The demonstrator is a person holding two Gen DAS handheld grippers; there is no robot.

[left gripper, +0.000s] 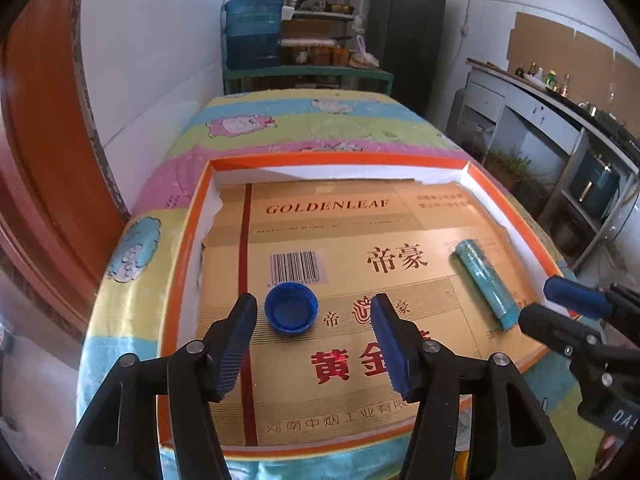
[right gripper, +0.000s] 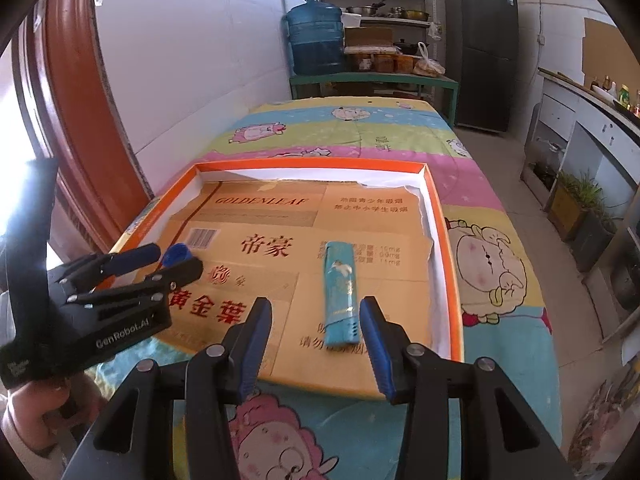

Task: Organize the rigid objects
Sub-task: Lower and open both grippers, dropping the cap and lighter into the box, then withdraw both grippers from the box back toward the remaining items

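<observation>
Home kitchen / utility room, lived-in, not a lab. Evidence: green metal rack (right gripper: 374, 80) at the back stacked with pots, pans, jars and bagged food; big blue water-cooler jug (right gripper: 316, 40) on its left end; tall dark fridge (right gripper: 482, 52) beside it. Right wall has a long white counter (left gripper: 532, 100) with sauce bottles (left gripper: 552, 78) on top and open shelves below, potted greens (right gripper: 580, 196) on the bare concrete floor next to it. Worktable is covered with a cartoon-sheep bedsheet (right gripper: 492, 264). Reddish-brown wooden door frame (left gripper: 44, 160) on the left, plain white walls, cardboard patched onto the wall above the counter.
</observation>
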